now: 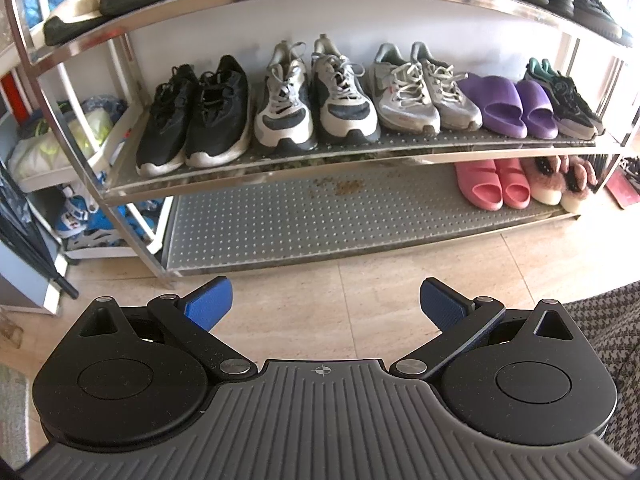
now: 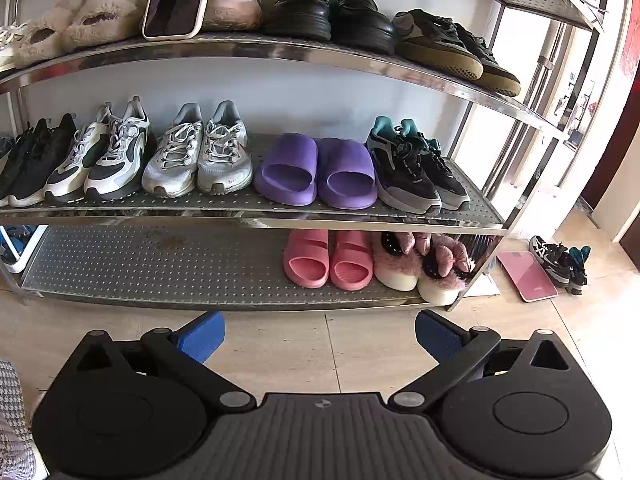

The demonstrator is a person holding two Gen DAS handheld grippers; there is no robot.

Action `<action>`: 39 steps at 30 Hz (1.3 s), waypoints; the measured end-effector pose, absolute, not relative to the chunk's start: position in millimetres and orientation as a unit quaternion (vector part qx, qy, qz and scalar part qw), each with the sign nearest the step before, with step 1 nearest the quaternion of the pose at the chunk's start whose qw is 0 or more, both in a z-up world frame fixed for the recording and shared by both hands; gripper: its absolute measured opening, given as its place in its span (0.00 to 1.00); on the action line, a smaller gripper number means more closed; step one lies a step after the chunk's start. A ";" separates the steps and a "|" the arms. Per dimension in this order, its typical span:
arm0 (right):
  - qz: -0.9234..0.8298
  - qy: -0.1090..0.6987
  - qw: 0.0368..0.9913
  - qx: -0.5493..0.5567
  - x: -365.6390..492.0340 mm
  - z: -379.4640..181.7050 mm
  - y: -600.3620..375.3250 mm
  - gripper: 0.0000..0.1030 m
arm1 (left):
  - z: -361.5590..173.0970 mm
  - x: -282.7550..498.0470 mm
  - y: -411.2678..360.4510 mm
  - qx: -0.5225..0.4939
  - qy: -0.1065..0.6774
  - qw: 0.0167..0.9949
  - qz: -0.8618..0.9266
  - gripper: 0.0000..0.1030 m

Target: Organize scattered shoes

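Hovering over floor tiles (image 1: 360,300) before the rack (image 2: 280,222), both grippers empty: left gripper (image 1: 326,304) fingers spread wide, right gripper (image 2: 320,334) fingers spread wide too. Lined up on the middle shelf: black sneakers (image 1: 196,116), grey trainers (image 1: 316,96), silver runners (image 1: 420,88), purple slides (image 2: 316,170), teal-collared sneakers (image 2: 412,168). On the bottom shelf, at its right end: pink slides (image 2: 328,260) beside fluffy slippers (image 2: 424,264). Off the rack, on the floor right of it: one dark pair (image 2: 560,262) near a pink scale (image 2: 526,276).
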State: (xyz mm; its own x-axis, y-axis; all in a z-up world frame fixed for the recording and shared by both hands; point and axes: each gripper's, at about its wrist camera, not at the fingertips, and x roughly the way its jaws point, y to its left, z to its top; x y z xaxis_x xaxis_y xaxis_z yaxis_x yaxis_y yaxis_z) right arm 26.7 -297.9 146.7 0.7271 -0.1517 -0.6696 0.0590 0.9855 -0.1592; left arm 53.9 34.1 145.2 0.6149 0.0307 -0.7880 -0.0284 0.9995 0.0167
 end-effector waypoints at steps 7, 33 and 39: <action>-0.057 0.365 0.927 -0.063 26.4 146.4 -298.2 0.98 | 145.2 54.6 34.9 0.001 0.439 0.898 0.015 0.99; -0.056 0.364 0.928 -0.061 26.1 147.4 -299.4 0.98 | 145.2 54.5 33.8 0.000 0.438 0.899 0.013 0.99; -0.056 0.364 0.928 -0.061 25.7 147.8 -300.1 0.98 | 145.2 54.7 34.4 -0.001 0.438 0.899 0.013 0.99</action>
